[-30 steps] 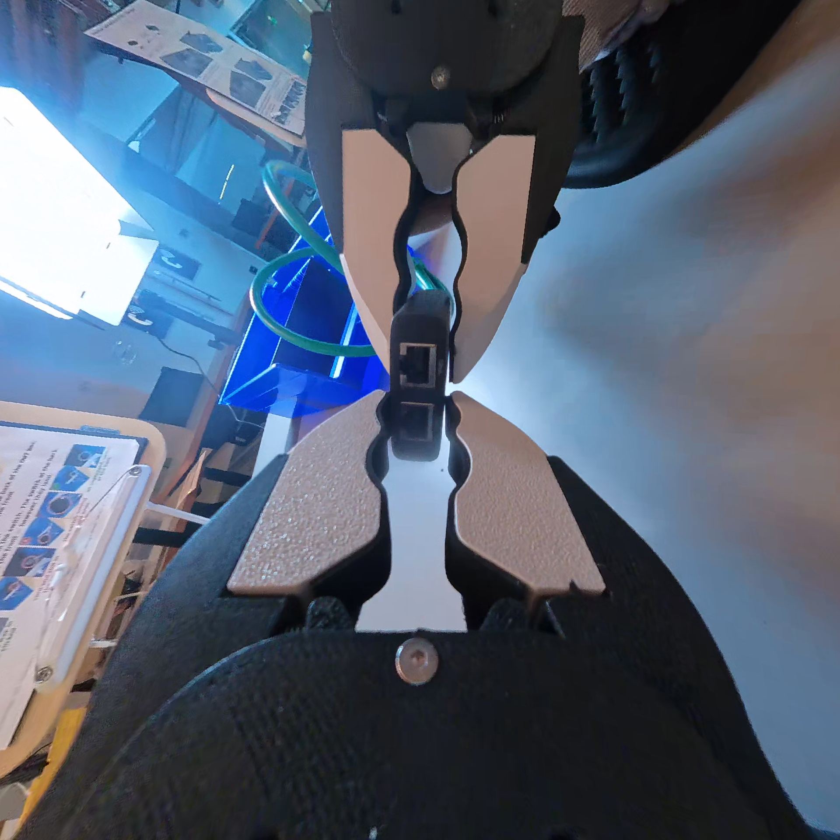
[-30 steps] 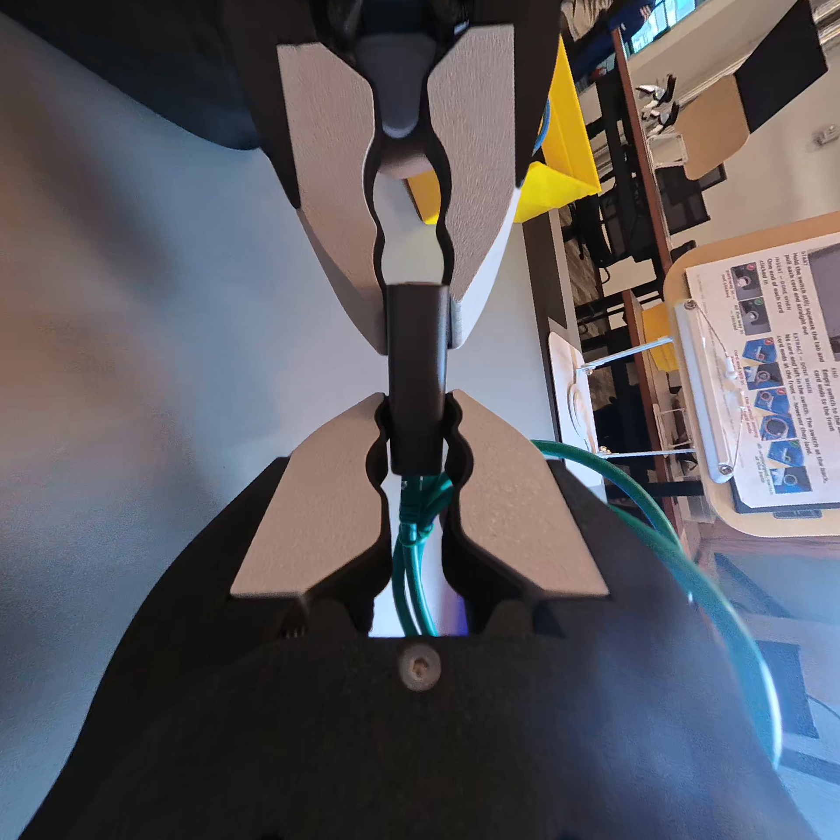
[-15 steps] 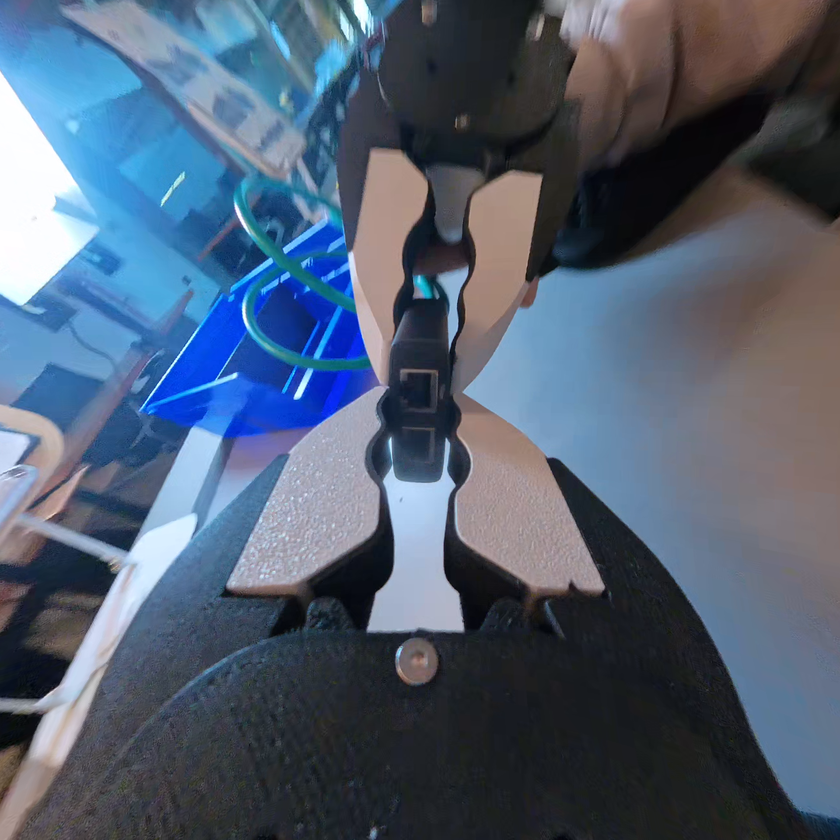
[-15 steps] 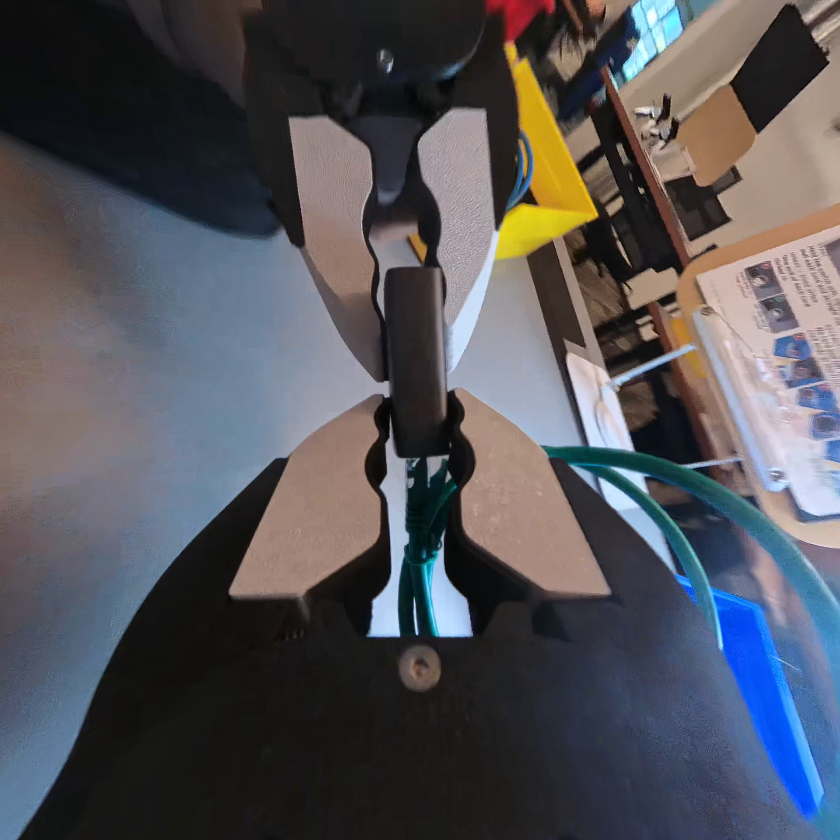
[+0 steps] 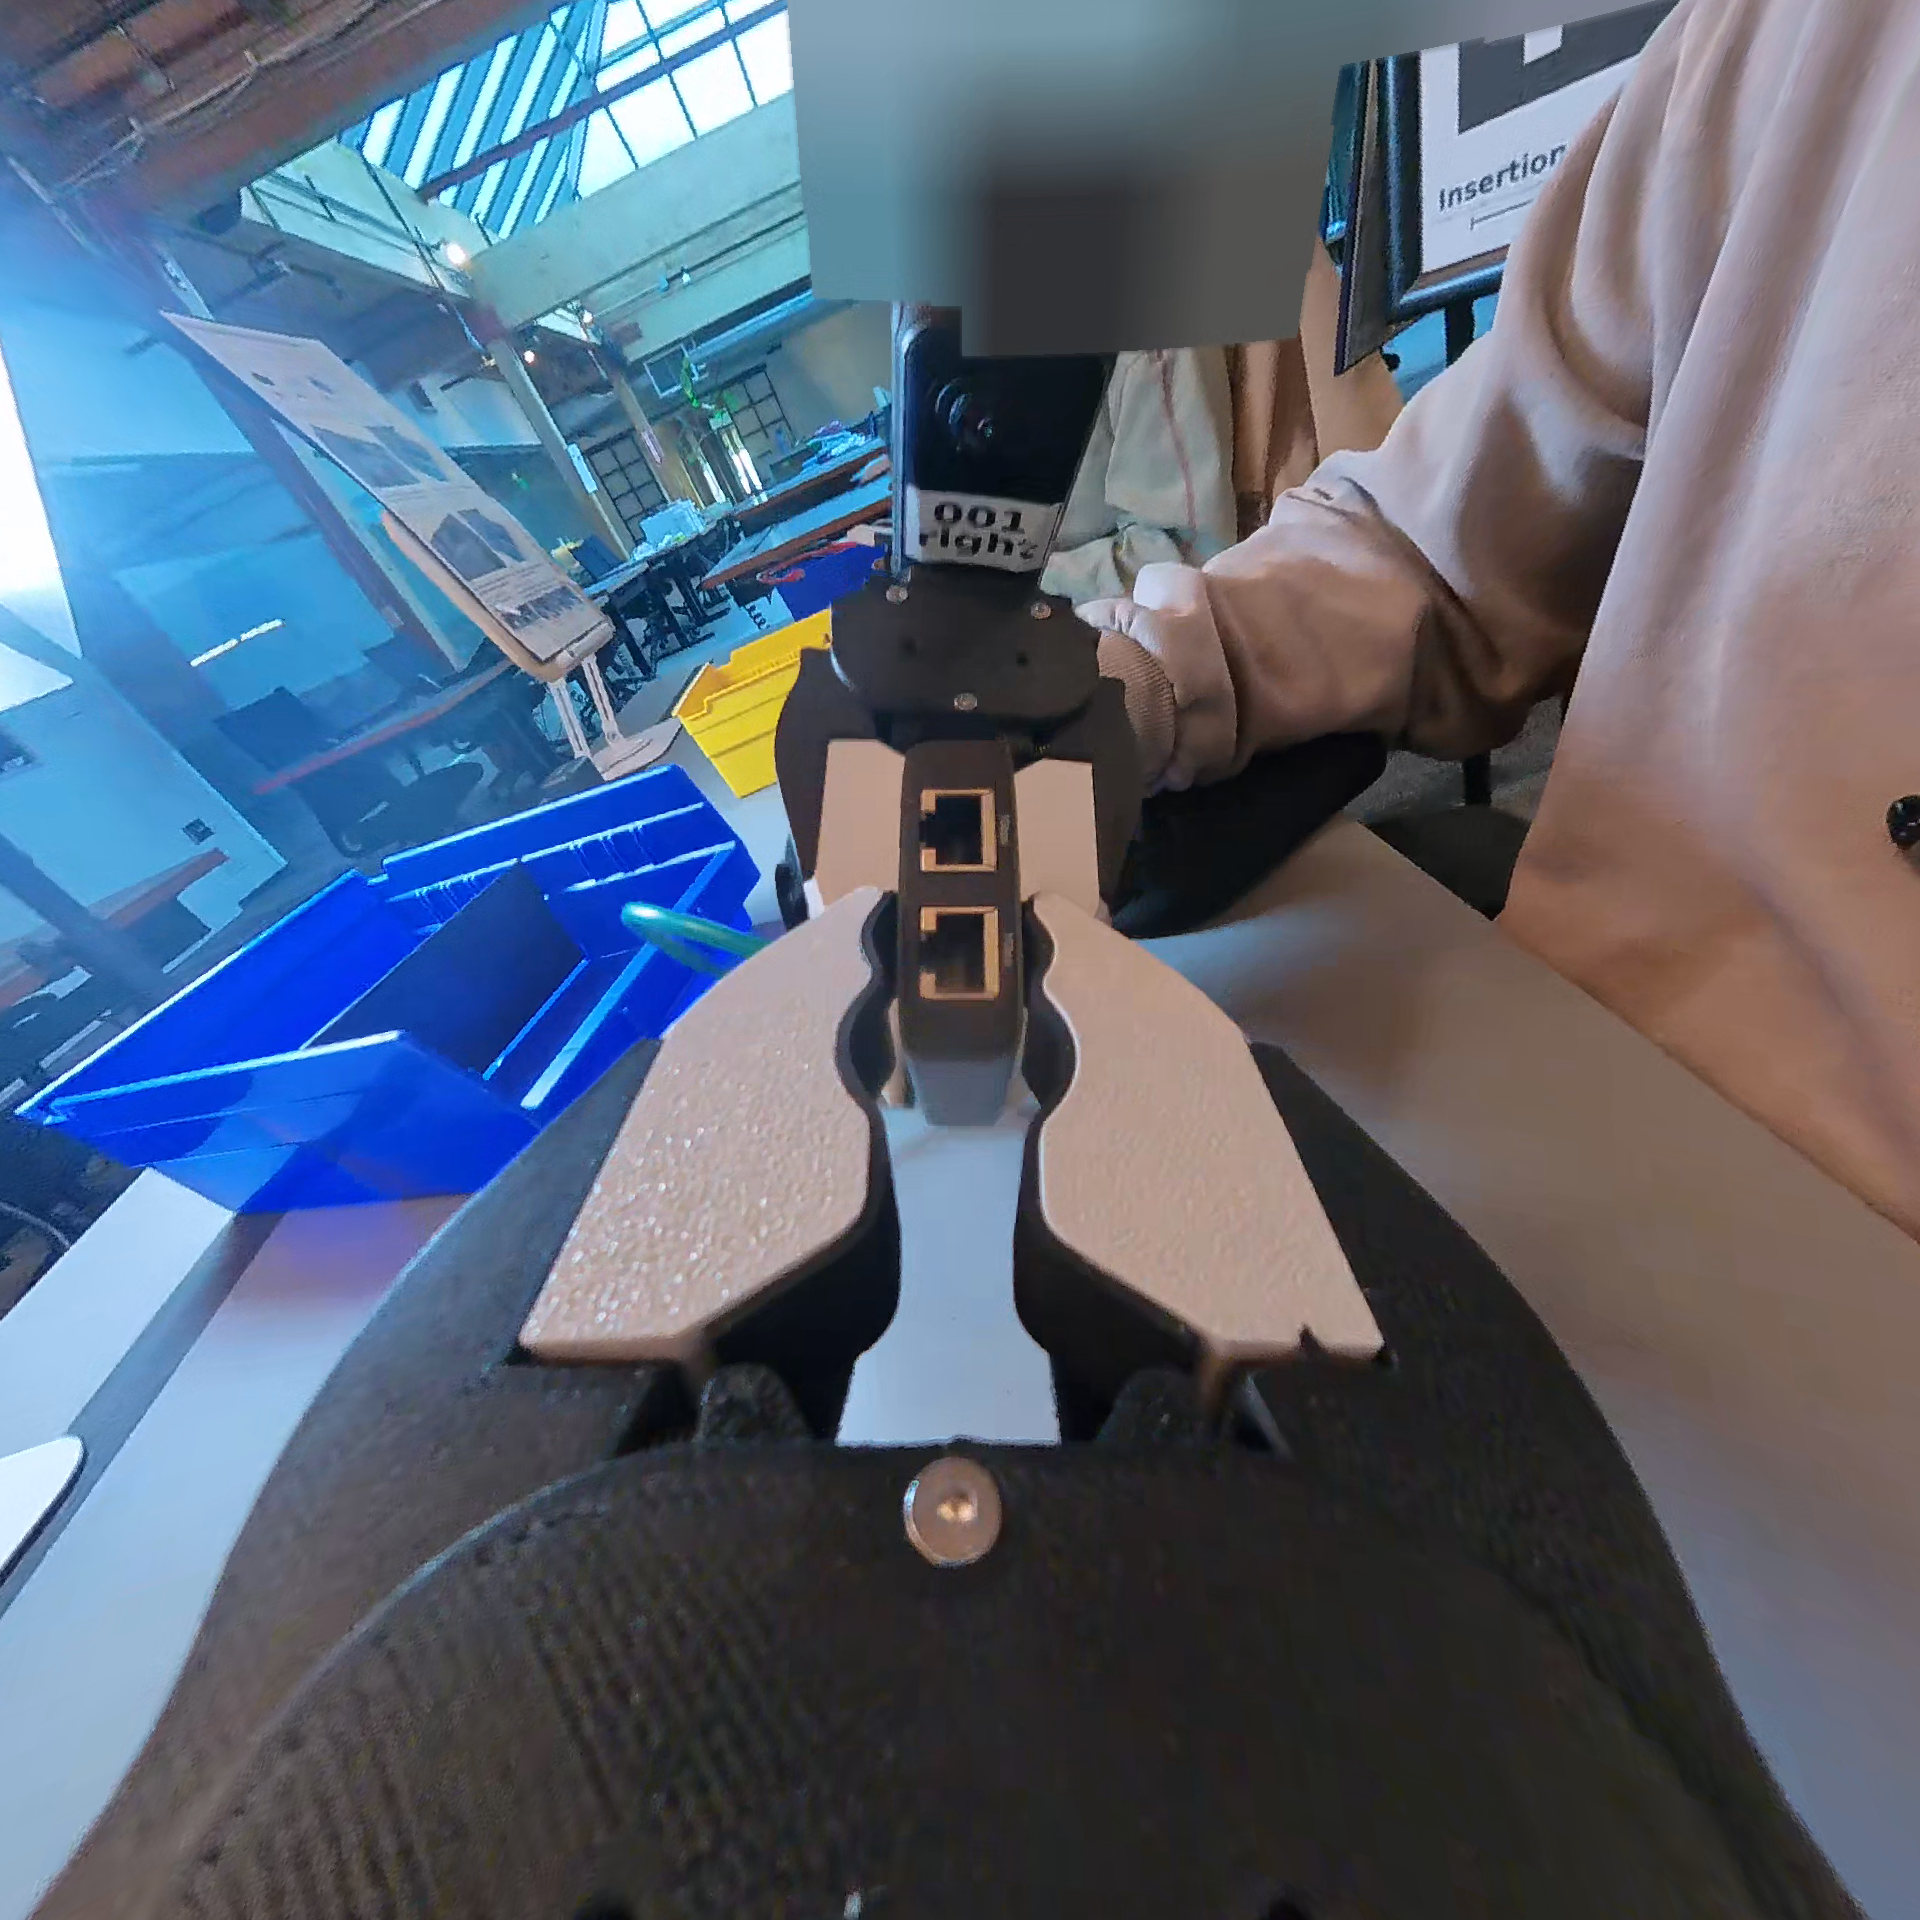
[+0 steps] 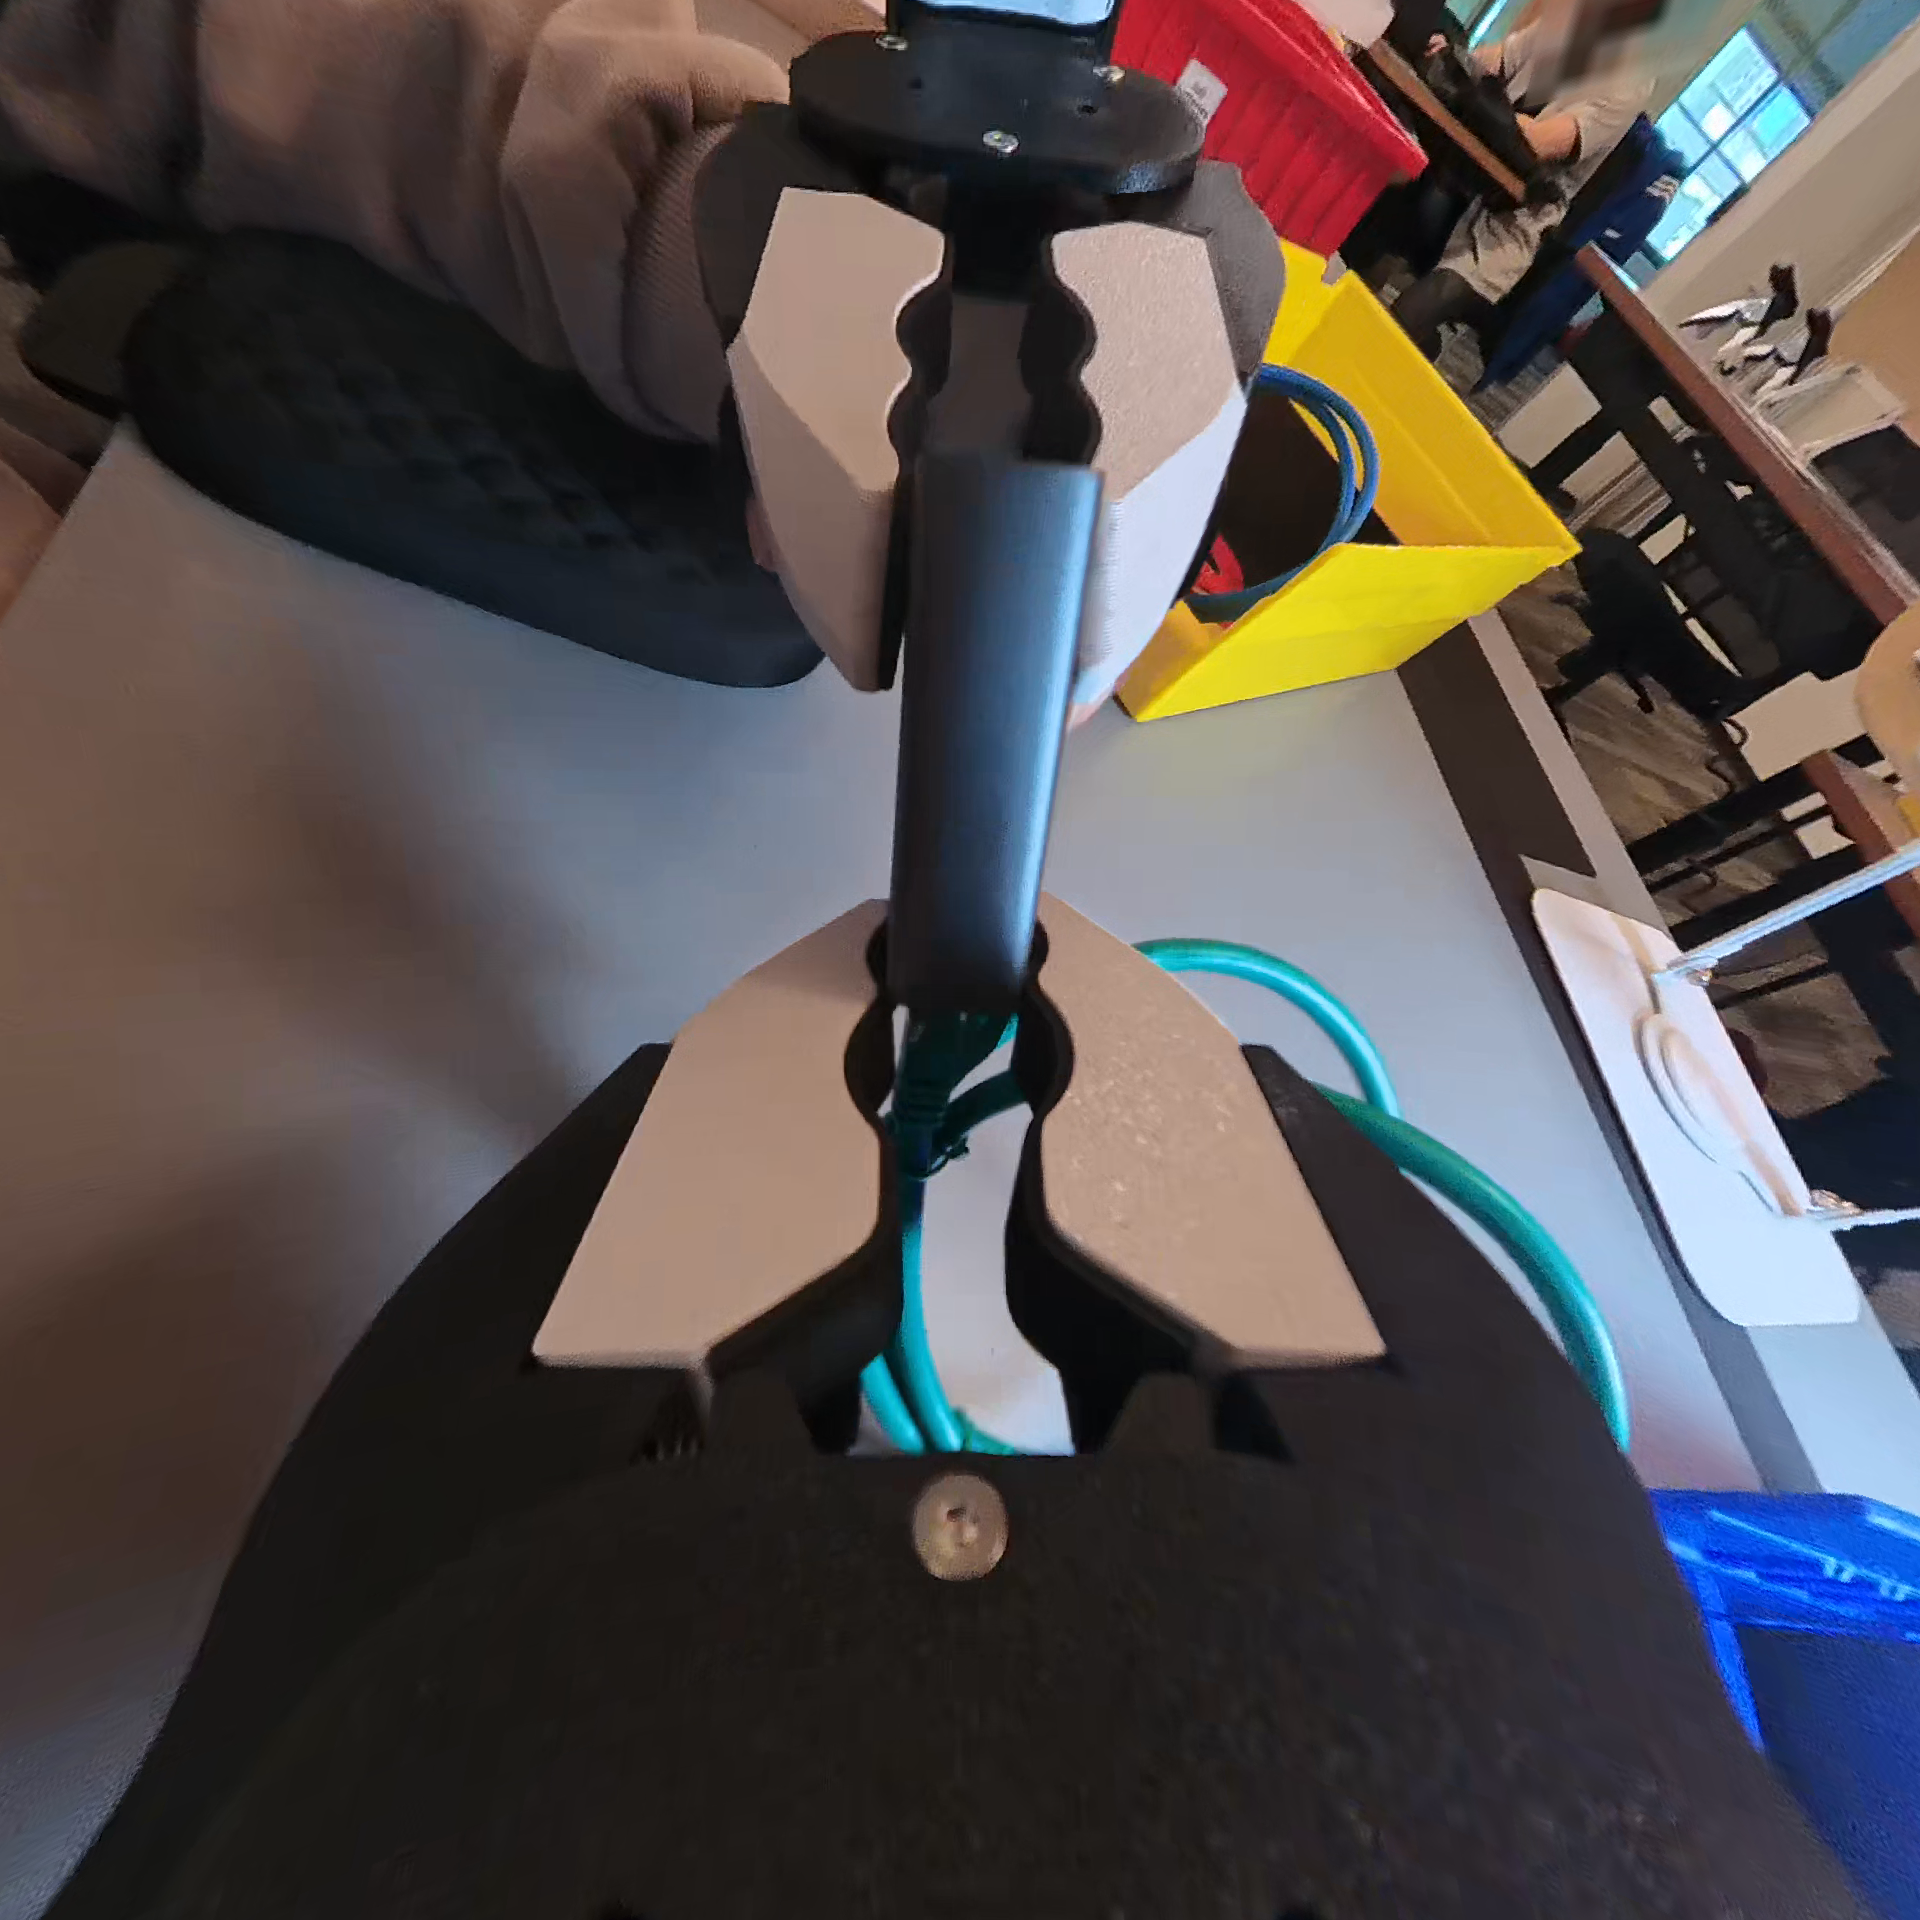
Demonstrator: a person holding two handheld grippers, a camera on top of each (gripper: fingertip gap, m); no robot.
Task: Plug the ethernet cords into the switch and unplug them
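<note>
The switch (image 5: 958,1039) is a small black box with two empty ports, one above the other, facing the left wrist camera. My left gripper (image 5: 956,925) is shut on its near end. In the right wrist view, my right gripper (image 6: 958,971) is shut on the other end of the switch (image 6: 982,727). Two green ethernet cords (image 6: 920,1101) are plugged into that end and run back between my fingers. The left gripper's fingers (image 6: 821,416) clamp the far end. A green cord loop (image 5: 675,925) shows behind the left finger.
A blue bin (image 5: 416,997) sits on the white table (image 5: 1455,1039) to the left. A yellow bin (image 6: 1403,582) holds a coiled blue cable (image 6: 1351,457). A black pad (image 6: 416,468) lies under the person's sleeve. A white stand base (image 6: 1662,1091) sits at the table edge. Some 5 cm of space lies between my two pairs of fingers.
Both grippers have swung round together with the switch held between them, so the room now appears upright. The grip on the switch and the plugged green cords are unchanged.
</note>
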